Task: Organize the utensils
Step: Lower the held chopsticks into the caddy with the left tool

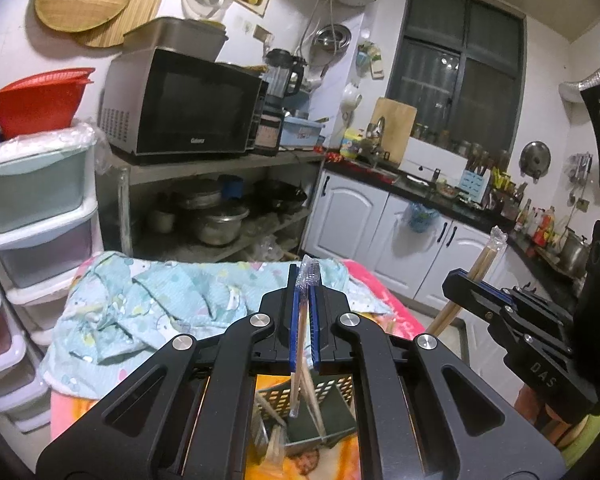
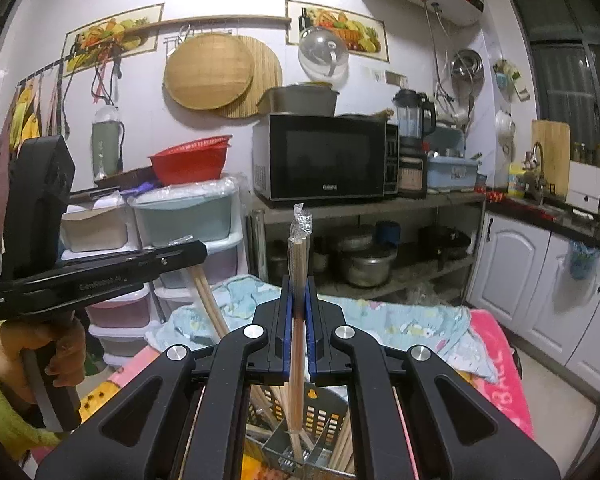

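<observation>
- Right under both cameras sits a slotted basket (image 2: 324, 420), the utensil holder, on a bright blanket (image 1: 392, 312) with pink edges. Some chopsticks already stand in its slots.
- Just above it, the left gripper (image 1: 305, 320) is squeezed tight on a wrapped pair of chopsticks (image 1: 300, 360). The pair stands nearly straight up, and its bottom tip hangs over the basket, maybe just inside the rim.
- Next to it, the right gripper (image 2: 299, 328) pinches a second wrapped pair (image 2: 298, 320), also upright. Its low end reaches down into a slot of the basket.
- My guess at the step: both pairs are being dropped into the basket, one from each hand.
- Next move, I think: line each tip up with a free slot, go down a little, then let the claws open so the sticks slide in and do not tip out.
- Farther back on the blanket lies a crumpled blue cloth (image 1: 160, 300).
- Behind that are plastic drawers (image 1: 36, 216), a shelf with a microwave (image 1: 180, 108), and white cabinets (image 1: 352, 220).
</observation>
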Demonstrator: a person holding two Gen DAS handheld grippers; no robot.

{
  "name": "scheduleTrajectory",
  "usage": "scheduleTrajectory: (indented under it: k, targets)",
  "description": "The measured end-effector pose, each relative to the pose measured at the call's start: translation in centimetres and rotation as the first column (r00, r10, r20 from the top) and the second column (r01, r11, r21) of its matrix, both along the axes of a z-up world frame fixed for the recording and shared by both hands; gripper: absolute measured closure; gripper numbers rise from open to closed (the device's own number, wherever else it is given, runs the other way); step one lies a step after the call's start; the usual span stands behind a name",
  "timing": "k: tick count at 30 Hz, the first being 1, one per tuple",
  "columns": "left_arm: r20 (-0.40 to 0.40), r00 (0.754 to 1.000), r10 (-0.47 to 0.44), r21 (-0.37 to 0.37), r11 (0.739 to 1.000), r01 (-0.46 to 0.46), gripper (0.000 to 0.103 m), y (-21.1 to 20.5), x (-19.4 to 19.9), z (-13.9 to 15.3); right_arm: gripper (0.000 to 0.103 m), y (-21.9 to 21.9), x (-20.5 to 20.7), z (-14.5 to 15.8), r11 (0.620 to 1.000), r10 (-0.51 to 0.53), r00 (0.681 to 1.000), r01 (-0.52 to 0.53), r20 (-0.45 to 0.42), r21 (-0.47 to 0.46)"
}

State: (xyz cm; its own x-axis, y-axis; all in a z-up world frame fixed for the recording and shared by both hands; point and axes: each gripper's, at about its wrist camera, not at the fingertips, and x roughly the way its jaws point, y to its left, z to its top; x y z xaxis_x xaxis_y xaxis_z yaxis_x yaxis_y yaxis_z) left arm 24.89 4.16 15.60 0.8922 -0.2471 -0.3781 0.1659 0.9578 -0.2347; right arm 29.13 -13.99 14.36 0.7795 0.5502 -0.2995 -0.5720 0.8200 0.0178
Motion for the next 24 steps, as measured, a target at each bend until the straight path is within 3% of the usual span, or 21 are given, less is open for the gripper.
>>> scheduleTrajectory:
  k: [24]
  targets:
    - [-0.149,0.988,-0.029,0.004,1.000,0.030,0.101,-0.3,2.4,-6.4,0.097,1.4,2.8,-6.4,0.998,0.009,0.987,-0.018,-0.160,-0.056]
